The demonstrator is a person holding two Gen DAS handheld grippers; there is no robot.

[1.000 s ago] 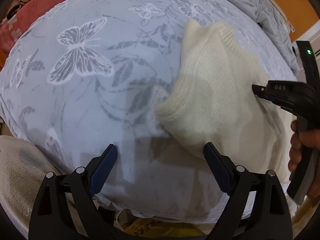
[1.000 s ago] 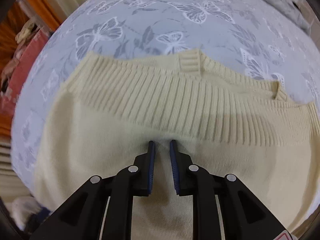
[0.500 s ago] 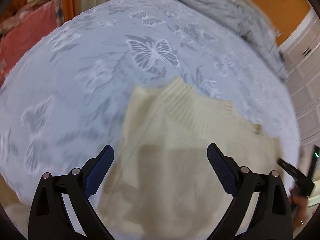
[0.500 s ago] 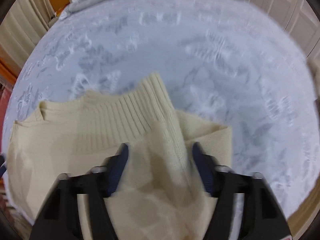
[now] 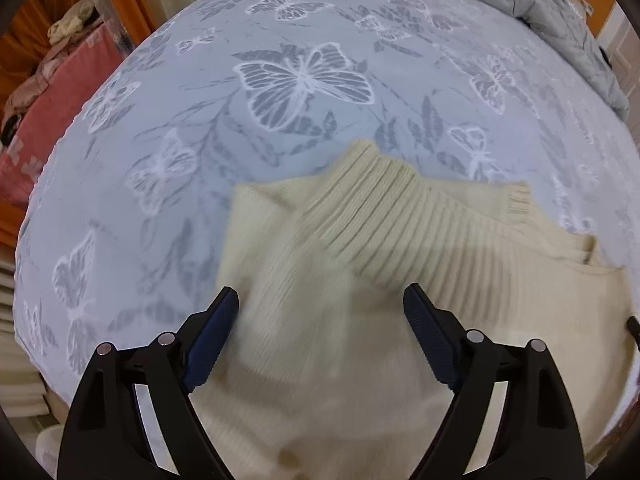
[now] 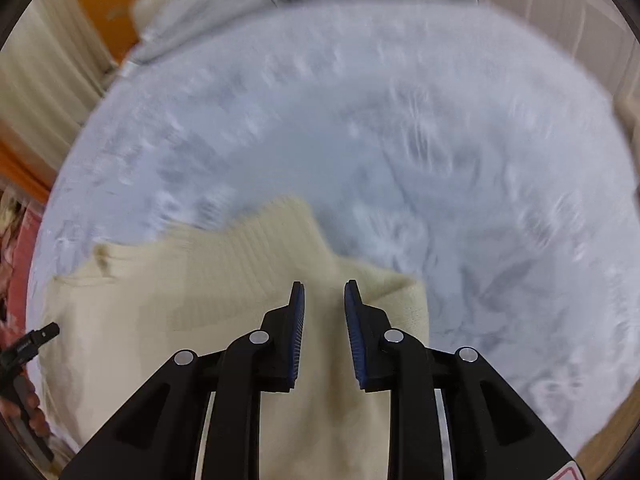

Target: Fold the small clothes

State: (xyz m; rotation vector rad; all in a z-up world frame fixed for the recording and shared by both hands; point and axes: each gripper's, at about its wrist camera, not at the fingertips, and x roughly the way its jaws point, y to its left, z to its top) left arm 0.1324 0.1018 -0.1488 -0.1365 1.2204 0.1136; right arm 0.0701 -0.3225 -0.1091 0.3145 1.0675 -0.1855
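A cream knitted sweater [image 5: 360, 280] lies on the bed near its front edge, with a ribbed band turned up across its far side. My left gripper [image 5: 320, 300] is wide open above the sweater's left part, with a finger on each side of the fabric and nothing held. In the right wrist view the sweater [image 6: 180, 320] lies at the lower left. My right gripper [image 6: 324, 292] hovers over the sweater's right edge with its jaws partly open and nothing between them. This view is blurred.
The bed has a grey-blue butterfly-print sheet [image 5: 300, 80]. A grey quilt [image 5: 560, 12] is bunched at the far end. A pink cloth [image 5: 52, 100] lies beside the bed on the left. The left gripper's tip [image 6: 36, 340] shows at the right wrist view's left edge.
My right gripper let go of the sweater, swung to its right edge, opened wide and has narrowed again. My left gripper moved from the bare sheet to over the sweater, staying open.
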